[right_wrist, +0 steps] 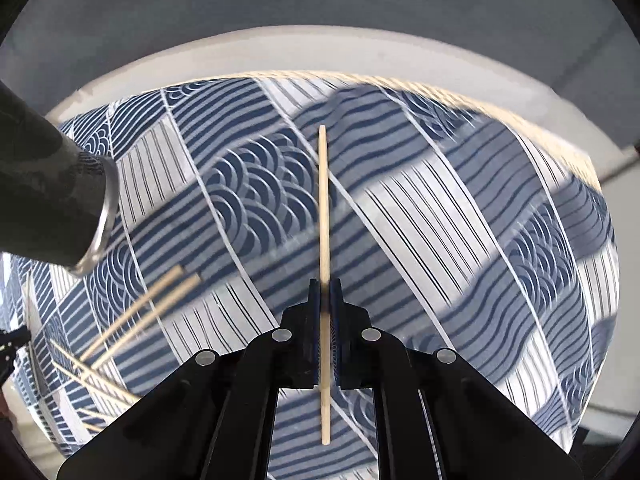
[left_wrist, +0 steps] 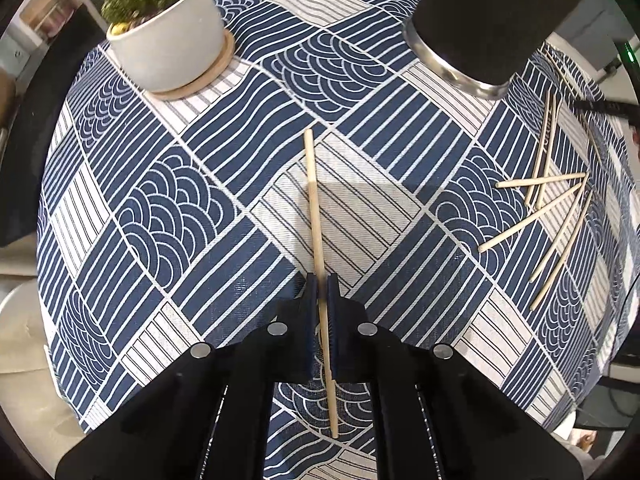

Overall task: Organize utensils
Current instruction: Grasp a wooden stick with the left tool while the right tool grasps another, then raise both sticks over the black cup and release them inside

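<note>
My left gripper [left_wrist: 321, 280] is shut on a wooden chopstick [left_wrist: 314, 200] that sticks out forward above the blue patterned tablecloth. My right gripper [right_wrist: 325, 285] is shut on another wooden chopstick [right_wrist: 323, 200], held above the cloth. A black cylindrical holder with a metal rim [left_wrist: 492, 20] stands at the far right of the left wrist view and shows at the left of the right wrist view [right_wrist: 52, 208]. Several loose chopsticks [left_wrist: 548, 200] lie on the cloth to the right; they also show in the right wrist view [right_wrist: 140, 316], low on the left.
A white pot with a green plant [left_wrist: 168, 36] stands on a wooden coaster at the far left of the table. The tablecloth [left_wrist: 200, 200] covers a round table whose pale edge [right_wrist: 320, 48] shows beyond the cloth. The right wrist view is motion-blurred.
</note>
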Demonstrator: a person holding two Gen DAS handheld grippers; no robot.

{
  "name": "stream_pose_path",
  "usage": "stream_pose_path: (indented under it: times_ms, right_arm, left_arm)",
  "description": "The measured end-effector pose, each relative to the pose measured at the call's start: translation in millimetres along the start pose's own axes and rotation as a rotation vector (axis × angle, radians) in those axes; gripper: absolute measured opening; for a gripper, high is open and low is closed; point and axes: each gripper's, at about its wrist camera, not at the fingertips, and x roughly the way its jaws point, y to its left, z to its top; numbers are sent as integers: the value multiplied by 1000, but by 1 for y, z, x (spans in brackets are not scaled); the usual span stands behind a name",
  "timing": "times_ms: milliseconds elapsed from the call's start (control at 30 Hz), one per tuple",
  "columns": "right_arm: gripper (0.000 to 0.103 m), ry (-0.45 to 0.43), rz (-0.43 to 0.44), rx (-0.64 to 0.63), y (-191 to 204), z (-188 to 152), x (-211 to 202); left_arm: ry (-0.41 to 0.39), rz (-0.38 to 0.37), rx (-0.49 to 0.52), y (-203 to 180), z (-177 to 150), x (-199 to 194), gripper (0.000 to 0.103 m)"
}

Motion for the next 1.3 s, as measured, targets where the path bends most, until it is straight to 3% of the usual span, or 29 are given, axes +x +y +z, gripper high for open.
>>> stream_pose_path:
  times_ms: [233, 400, 500, 767, 967, 1067, 1200, 1300]
  right_arm:
    - [5, -41, -9, 57, -33, -50, -31]
    - [5, -85, -1, 68, -35, -85, -68]
    - [5, -126, 5, 66, -34, -49, -107]
    - [5, -237, 37, 12, -2, 0, -155]
    - [5, -408, 131, -17, 30, 24, -206]
    - [5, -504, 200, -30, 47, 35, -226]
    - [5, -605, 312, -47, 70, 52, -248]
    - [5, -648, 378, -68, 84, 63, -255]
  left_arm:
    - [-7, 72, 19, 15, 0, -19, 5]
    - [-54, 96, 48, 19, 8, -55, 5]
    - [-93, 101, 54, 19, 4, -73, 5]
    - [-198, 146, 80, 6, 44, -124, 5]
    - [-306, 144, 123, -18, 84, -172, 5]
    - [-405, 173, 163, -32, 98, -196, 5]
    - [-503, 125, 167, -44, 112, -219, 5]
    - [-581, 30, 160, -49, 121, -234, 5]
